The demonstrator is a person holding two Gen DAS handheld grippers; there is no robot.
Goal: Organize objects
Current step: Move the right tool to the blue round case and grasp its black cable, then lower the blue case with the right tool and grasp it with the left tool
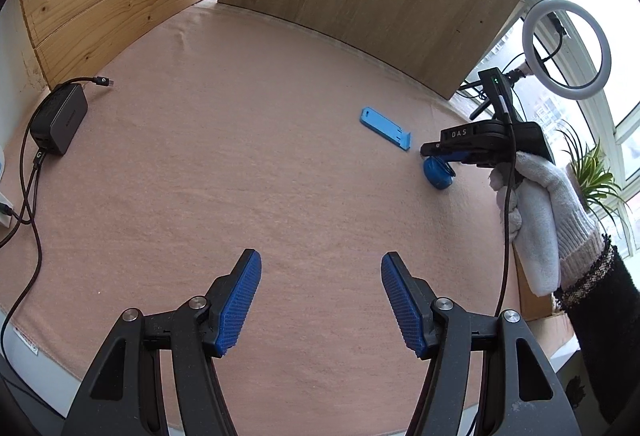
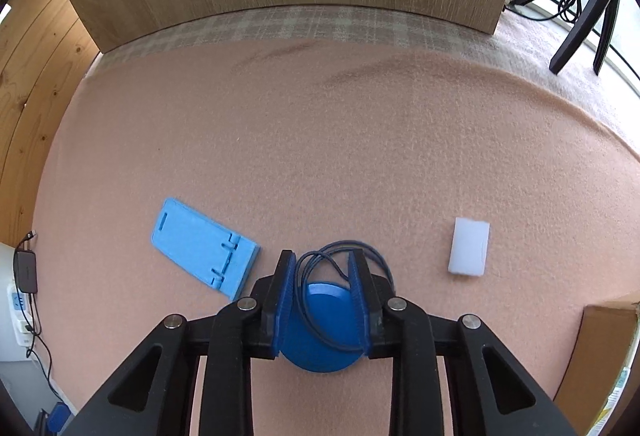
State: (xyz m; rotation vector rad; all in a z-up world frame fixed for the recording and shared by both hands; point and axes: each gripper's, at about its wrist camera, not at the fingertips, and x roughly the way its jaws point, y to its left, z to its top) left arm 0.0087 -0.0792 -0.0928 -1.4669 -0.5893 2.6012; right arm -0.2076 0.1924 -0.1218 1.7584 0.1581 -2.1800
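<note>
Over on the pink felt mat (image 2: 360, 140), the right gripper (image 2: 322, 260) has its blue pads (image 2: 286, 300) pressed against both sides of a round dark-blue disc (image 2: 320, 332), with a thin blue cable (image 2: 340, 256) looped on top of it and between the fingers. From the left wrist view the same tool (image 1: 434, 154) shows near the mat's right edge, the disc (image 1: 438, 174) resting on the felt beneath it and a white knitted glove (image 1: 540, 212) around its handle. A light-blue phone stand (image 2: 204, 246) lies flat just beside the disc on its left, and a small white block (image 2: 469, 247) lies a little apart on the other side. The left gripper (image 1: 321, 302) hangs above bare felt nearer the front edge, its fingers spread wide with nothing between them. At the mat's far left corner sits a black power adapter (image 1: 60, 118) with its cords trailing off the edge.
</note>
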